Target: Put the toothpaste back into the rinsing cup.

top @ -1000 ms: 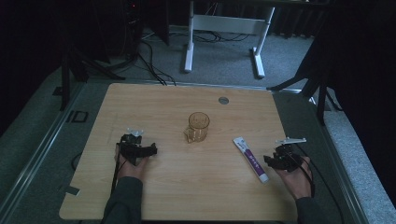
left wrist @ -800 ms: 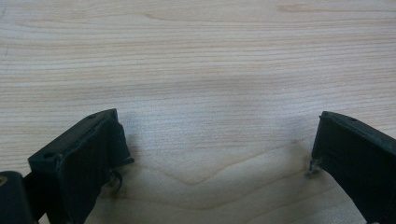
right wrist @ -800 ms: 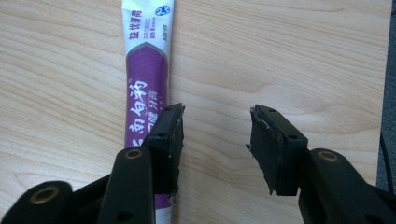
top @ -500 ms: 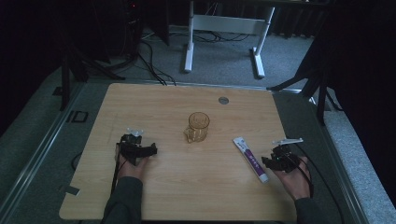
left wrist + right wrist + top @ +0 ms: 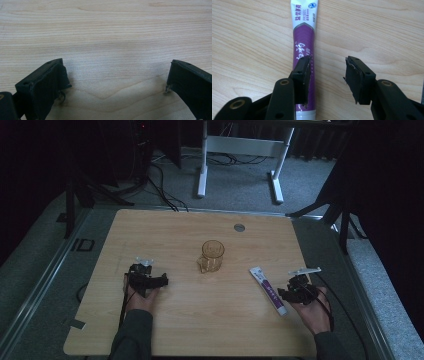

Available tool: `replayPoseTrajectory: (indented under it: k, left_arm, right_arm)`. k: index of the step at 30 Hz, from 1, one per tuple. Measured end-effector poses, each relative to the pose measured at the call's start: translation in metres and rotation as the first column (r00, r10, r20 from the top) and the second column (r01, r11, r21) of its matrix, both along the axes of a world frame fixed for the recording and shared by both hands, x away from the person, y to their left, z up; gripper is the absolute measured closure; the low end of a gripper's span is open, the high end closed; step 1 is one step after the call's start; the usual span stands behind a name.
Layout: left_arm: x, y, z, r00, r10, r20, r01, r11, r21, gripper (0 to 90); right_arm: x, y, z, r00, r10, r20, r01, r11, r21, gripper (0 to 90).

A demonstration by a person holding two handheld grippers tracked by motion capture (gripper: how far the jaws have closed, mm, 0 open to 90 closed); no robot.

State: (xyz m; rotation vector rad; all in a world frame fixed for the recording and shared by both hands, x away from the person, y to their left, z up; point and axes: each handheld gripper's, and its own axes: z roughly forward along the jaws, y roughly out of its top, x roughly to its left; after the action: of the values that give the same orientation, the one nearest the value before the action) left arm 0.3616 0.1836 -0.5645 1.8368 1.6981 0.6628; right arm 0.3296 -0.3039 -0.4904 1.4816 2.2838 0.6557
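Table [image 5: 165, 320]: I see a pale wood top with the grain running across it. Both of my grippers sit toward its near edge and the things lie in the middle band.

Left gripper [image 5: 159, 281]: I have it at the left of the table in the high view, resting in the hand [image 5: 141, 296] well apart from the cup. In the left gripper view [image 5: 117, 85] its jaws stand wide apart over bare wood, with nothing between them.

Right gripper [image 5: 286, 294]: I have it at the right, just beside the lower end of the toothpaste tube. In the right gripper view [image 5: 327, 76] its jaws are spread. One jaw hangs over the tube's purple body and the other over bare wood beside it. I cannot tell whether that jaw touches the tube. It grips nothing.

Toothpaste tube [image 5: 304, 37]: it lies flat on the table, white and purple with printed writing. In the high view [image 5: 267, 290] it runs slantwise, right of the cup and left of my right gripper.

Cup [image 5: 212, 255]: amber and see-through, upright near the table's centre, between the two grippers and apart from the tube.

Grommet [image 5: 239, 227]: a small grey disc set in the top, near the far edge.
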Motion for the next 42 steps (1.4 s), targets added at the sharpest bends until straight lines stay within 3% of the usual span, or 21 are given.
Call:
replayPoseTrajectory:
  k: [24, 42]
  left_arm:
    - [0.000, 0.000, 0.000, 1.0000, -0.001, 0.000, 0.001, 1.0000, 0.000, 1.4]
    - [0.000, 0.000, 0.000, 1.0000, -0.002, 0.000, 0.002, 1.0000, 0.000, 1.4]
  right_arm:
    - [0.005, 0.015, 0.001, 0.9976, 0.043, -0.054, -0.045, 0.998, -0.033, 56.0]
    - [0.010, 0.023, 0.002, 0.9955, 0.068, -0.067, -0.072, 0.996, -0.060, 60.8]
